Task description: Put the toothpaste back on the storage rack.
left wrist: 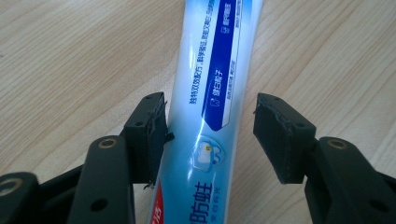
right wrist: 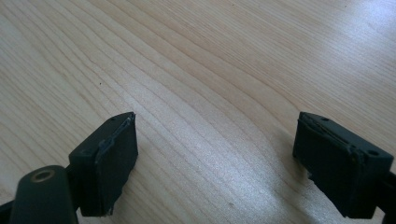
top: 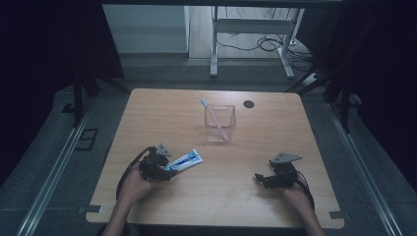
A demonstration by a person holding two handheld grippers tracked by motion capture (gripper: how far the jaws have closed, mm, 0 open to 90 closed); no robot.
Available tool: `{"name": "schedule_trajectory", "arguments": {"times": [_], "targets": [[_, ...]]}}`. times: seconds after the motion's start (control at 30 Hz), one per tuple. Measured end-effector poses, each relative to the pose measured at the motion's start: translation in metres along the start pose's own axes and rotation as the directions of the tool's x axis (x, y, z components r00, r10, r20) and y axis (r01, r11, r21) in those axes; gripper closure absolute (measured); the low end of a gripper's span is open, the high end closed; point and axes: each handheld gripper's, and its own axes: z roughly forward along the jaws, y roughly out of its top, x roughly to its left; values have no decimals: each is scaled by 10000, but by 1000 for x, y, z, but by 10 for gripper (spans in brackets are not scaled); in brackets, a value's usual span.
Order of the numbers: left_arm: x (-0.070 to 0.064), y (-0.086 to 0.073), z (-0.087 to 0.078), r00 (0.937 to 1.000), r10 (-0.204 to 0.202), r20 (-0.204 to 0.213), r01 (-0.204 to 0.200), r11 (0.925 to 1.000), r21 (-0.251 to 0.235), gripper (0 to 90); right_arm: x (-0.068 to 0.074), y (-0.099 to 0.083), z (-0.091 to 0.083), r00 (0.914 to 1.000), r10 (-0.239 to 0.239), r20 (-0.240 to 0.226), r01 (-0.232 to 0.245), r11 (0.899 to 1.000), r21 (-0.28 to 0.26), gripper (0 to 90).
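The right gripper (right wrist: 215, 163) sits low over the wooden table (right wrist: 210, 70), its two black jaws spread wide apart with just bare woodgrain between them.

High overview, claw cameras close (shared table (top: 236, 162))

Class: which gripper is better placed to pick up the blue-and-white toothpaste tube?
Left. The left gripper already straddles the blue-and-white toothpaste tube, jaws open around it. The right gripper hangs open over bare wooden table.
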Motion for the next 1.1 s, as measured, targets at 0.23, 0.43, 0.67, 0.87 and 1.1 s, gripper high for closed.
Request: {"name": "schedule_trajectory", "arguments": {"times": [0.23, 0.43, 0.67, 0.87, 1.1], "targets": [[3, 3, 12, 9999, 124, 65, -126, 9994, 329, 444, 0, 0, 0, 10000, -2, -6, 2, 10000, 3, 140], [7, 11, 17, 9989, 276, 381, -301, 9974, 651, 457, 0, 0, 0, 10000, 2, 0, -2, 10000, -1, 140], [5, 23, 23, 9970, 629, 452, -678, 9909, 1164, 465, 0, 0, 0, 10000, 4, 6, -4, 10000, 12, 140], [8, 26, 18, 9968, 548, 589, -619, 9900, 1270, 626, 0, 0, 0, 10000, 9, 0, -9, 10000, 7, 140], [12, 26, 14, 9962, 290, 817, -379, 9933, 1092, 717, 0, 0, 0, 10000, 7, -2, -7, 10000, 6, 140]]}}
